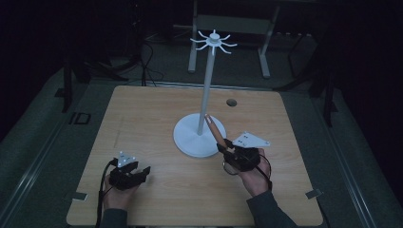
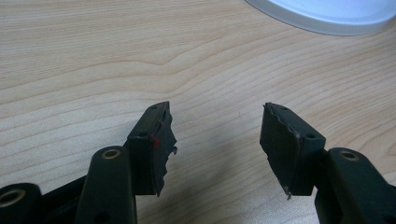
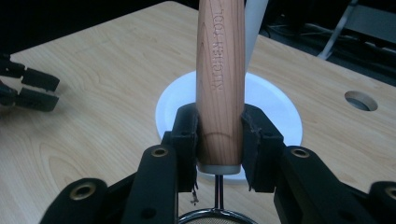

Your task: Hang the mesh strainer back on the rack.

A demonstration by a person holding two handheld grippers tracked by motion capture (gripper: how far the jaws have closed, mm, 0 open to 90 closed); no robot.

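Observation:
A kitchen tool with a wooden handle (image 3: 220,56), marked "KITCHEN TOOL", stands clamped between the jaws of my right gripper (image 3: 220,114). Below the handle's end a metal stem runs to a round metal rim (image 3: 217,215). From above, the handle (image 1: 215,129) slants up from the right gripper (image 1: 227,151) toward the pole of a white stand (image 1: 207,85), which has a round base (image 1: 190,140) and a ring of hooks (image 1: 214,40) on top. My left gripper (image 1: 142,172) rests low at the table's near left, open with nothing between its jaws (image 2: 215,108).
The wooden table (image 1: 142,118) has a round cable hole (image 1: 231,102) behind the stand. The stand's white base (image 2: 327,11) lies ahead and to the right of the left gripper. Dark floor, cables and a table frame (image 1: 263,47) lie beyond the far edge.

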